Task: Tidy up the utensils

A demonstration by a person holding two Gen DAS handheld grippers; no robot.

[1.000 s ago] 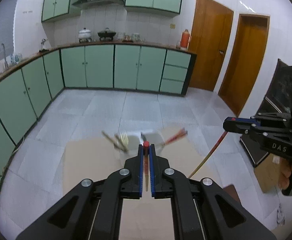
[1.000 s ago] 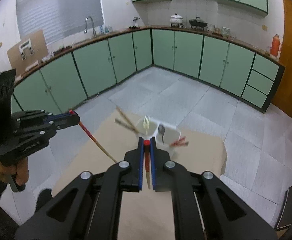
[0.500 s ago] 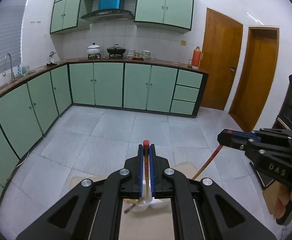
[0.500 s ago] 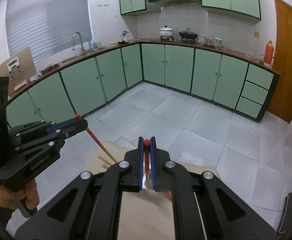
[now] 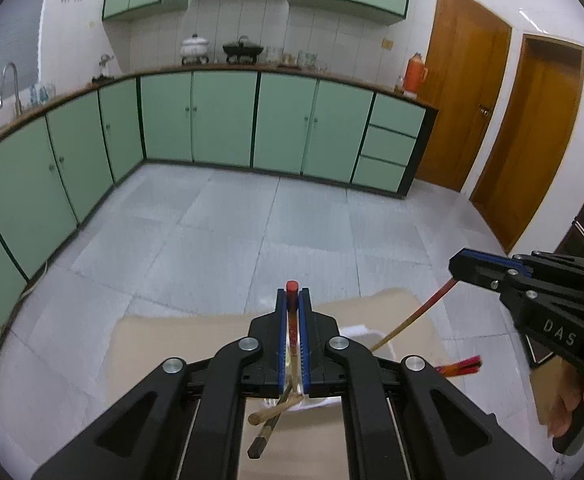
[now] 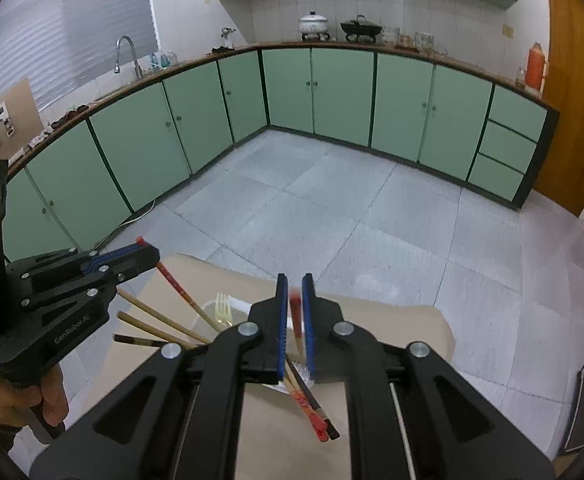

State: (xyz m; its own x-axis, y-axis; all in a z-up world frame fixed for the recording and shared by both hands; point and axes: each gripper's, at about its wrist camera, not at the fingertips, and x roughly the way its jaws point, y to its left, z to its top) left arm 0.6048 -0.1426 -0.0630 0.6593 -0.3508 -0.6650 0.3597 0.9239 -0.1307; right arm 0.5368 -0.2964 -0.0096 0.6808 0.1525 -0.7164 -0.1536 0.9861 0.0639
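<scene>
My left gripper (image 5: 292, 300) is shut on a red-topped chopstick (image 5: 291, 287) that stands between its blue pads; it also shows in the right wrist view (image 6: 143, 252), its chopstick (image 6: 179, 292) slanting down into the white utensil holder (image 6: 207, 308). My right gripper (image 6: 294, 292) has a small gap between its pads around a red chopstick (image 6: 296, 316); whether it grips is unclear. It shows in the left wrist view (image 5: 458, 266) with the chopstick (image 5: 412, 320) slanting down to the holder (image 5: 364, 332). A pale fork (image 6: 223, 309) and wooden chopsticks (image 6: 159, 320) stand in the holder.
The holder stands on a cardboard-topped table (image 6: 404, 320). More red chopsticks (image 6: 312, 412) stick out of it toward me. Green cabinets (image 5: 219, 116) line the far walls. Wooden doors (image 5: 468, 108) are at the right. A tiled floor (image 5: 251, 232) lies beyond the table.
Both grippers have dropped back down toward the holder after lifting. The right gripper's pads have parted a little around its chopstick.
</scene>
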